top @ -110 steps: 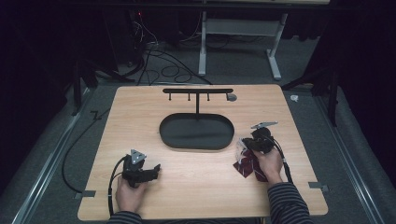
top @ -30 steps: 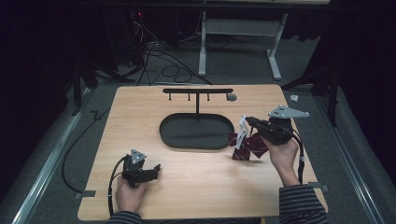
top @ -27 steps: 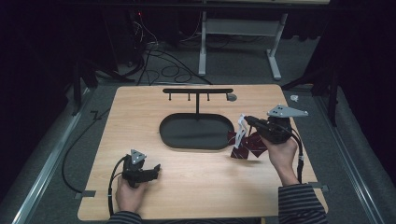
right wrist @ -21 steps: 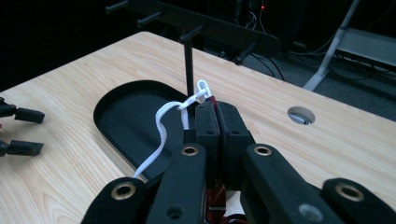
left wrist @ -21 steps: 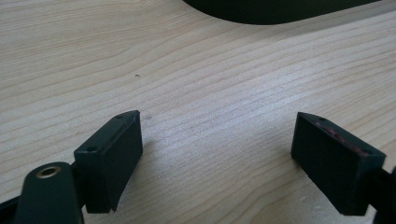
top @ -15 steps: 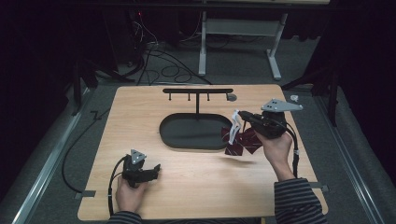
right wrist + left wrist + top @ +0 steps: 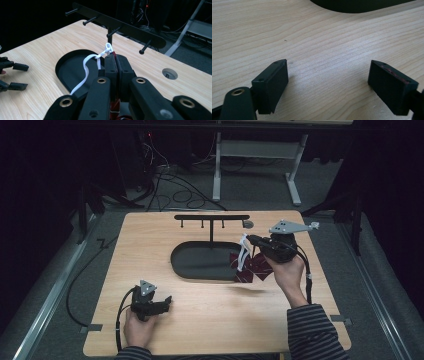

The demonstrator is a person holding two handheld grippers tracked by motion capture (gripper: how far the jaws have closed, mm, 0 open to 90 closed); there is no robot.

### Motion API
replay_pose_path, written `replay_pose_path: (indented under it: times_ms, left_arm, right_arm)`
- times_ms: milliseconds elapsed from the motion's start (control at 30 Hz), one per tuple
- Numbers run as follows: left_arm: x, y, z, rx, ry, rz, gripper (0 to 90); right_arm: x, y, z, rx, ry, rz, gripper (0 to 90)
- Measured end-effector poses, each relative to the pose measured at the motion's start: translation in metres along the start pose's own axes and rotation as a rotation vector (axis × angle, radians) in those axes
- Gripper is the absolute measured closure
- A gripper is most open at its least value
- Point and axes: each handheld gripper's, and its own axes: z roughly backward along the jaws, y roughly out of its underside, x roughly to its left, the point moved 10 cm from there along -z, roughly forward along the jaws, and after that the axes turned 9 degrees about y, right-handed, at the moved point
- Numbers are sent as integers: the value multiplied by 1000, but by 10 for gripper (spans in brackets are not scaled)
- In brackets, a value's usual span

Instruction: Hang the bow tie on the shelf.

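My right gripper [image 7: 251,240] is shut on the top of a maroon patterned pouch [image 7: 256,266], which hangs below it over the right end of the black oval base [image 7: 200,262]. A white cord loop [image 7: 243,255] dangles from the grip. In the right gripper view the jaws [image 7: 116,60] press together on a red edge, and the white cord [image 7: 86,67] trails to the left. The black peg rack [image 7: 125,27] stands just beyond them. My left gripper [image 7: 167,301] rests on the wood near the front left, open and holding nothing [image 7: 334,85].
The peg rack [image 7: 211,218] rises on a thin post from the oval base at mid table. A round cable hole [image 7: 248,224] sits by the rack's right end. Cables and a desk frame [image 7: 255,150] lie on the floor behind the table.
My right gripper has lifted the pouch off the table's right side and carried it left and up, over the oval base's right end. The left hand has stayed put.
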Motion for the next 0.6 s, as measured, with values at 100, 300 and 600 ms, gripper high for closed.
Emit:
replay_pose_path:
  times_ms: [100,300,600]
  left_arm:
    - [0,0,0,0,0,-1,169]
    - [0,0,0,0,0,-1,169]
    - [0,0,0,-2,-1,0,169]
  right_arm:
    - [1,-3,-2,-4,0,-1,900]
    - [0,-6,-9,-7,4,-14,900]
    - [5,-15,-16,-6,0,-1,900]
